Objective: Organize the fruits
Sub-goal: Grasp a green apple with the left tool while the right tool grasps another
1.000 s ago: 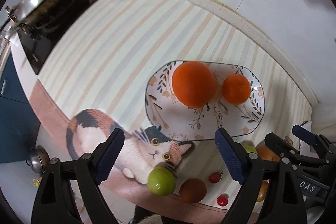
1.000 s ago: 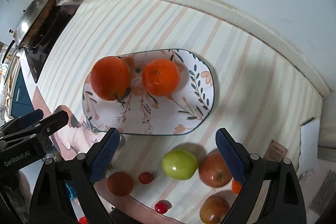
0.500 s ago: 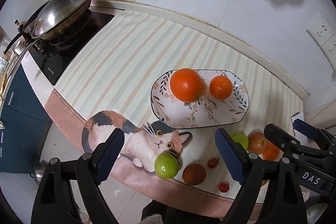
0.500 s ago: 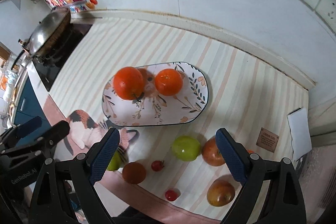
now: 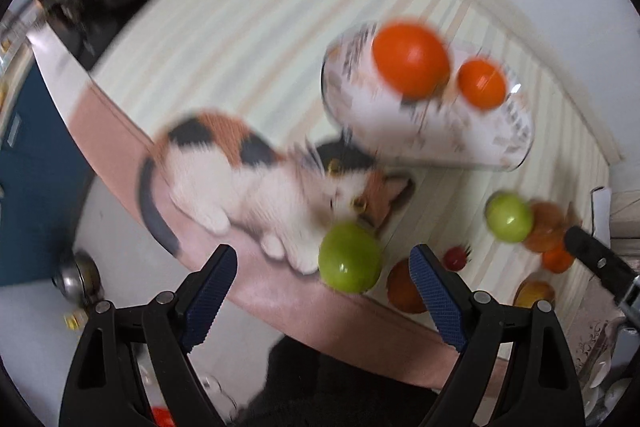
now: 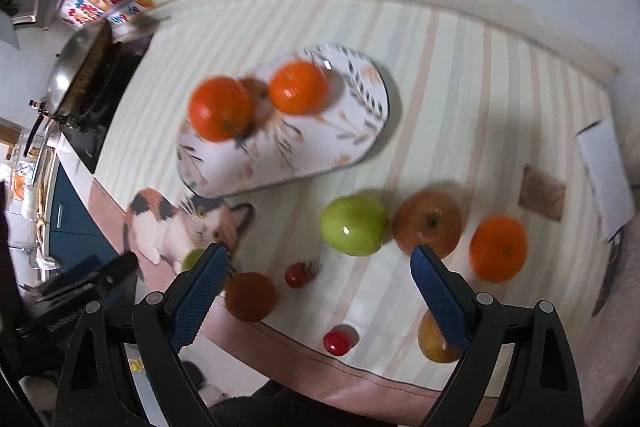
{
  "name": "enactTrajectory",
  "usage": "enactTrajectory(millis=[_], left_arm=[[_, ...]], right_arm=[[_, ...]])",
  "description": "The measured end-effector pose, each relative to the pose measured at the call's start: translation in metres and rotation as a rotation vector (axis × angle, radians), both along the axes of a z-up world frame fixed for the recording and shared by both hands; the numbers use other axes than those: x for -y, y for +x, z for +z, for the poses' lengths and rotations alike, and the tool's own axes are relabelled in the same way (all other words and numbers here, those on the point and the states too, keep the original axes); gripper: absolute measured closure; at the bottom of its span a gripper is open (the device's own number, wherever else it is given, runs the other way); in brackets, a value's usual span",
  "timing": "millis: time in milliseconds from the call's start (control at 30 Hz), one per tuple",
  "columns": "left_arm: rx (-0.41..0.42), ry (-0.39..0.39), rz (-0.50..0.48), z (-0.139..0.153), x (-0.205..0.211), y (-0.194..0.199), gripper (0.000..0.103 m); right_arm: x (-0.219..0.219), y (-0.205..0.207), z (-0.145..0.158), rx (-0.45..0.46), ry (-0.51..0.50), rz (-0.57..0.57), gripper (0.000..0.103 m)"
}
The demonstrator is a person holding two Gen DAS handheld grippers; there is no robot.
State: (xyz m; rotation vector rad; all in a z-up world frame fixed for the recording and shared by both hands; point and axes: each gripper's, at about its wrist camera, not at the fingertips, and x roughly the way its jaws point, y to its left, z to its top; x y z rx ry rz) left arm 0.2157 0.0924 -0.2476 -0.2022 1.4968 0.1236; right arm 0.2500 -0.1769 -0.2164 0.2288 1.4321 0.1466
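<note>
A floral oval plate [image 5: 492,143] [image 6: 352,147] holds a large orange [image 5: 410,59] [image 6: 220,113] and a smaller orange [image 5: 481,84] [image 6: 298,87]. My left gripper [image 5: 322,287] is open and empty above the mat's front edge, just short of a green apple [image 5: 350,258]. My right gripper [image 6: 318,279] is open and empty above a second green apple [image 6: 354,225], a red apple [image 6: 428,221], a loose orange [image 6: 498,248], a brown fruit [image 6: 250,295], a yellowish fruit [image 6: 434,345] and two cherry tomatoes [image 6: 298,274] [image 6: 337,342].
A striped mat with a calico cat print [image 5: 256,171] covers the counter. A wok [image 6: 70,71] sits on a black stove at far left. White paper [image 6: 608,171] and a brown card [image 6: 542,193] lie at right. The wall runs close behind.
Both grippers have swung down and toward the front of the mat. The loose fruits now loom larger. Both views are motion-blurred. Jaws stay open.
</note>
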Motion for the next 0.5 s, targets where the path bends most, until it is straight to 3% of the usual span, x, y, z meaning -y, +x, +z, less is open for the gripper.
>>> enactTrajectory(millis=[200, 333, 500], left_arm=[[-0.117, -0.072, 0.053, -0.054, -0.001, -0.001, 0.018], [-0.147, -0.108, 0.079, -0.071, 0.000, 0.000, 0.019], [-0.166, -0.119, 0.064, -0.085, 0.007, 0.004, 0.034]], right_arm=[[0.006, 0.014, -0.048, -0.097, 0.034, -0.036, 0.010], [0.001, 0.027, -0.065, -0.125, 0.031, -0.013, 0.015], [-0.013, 0.038, -0.076, -0.142, -0.037, 0.034, 0.017]])
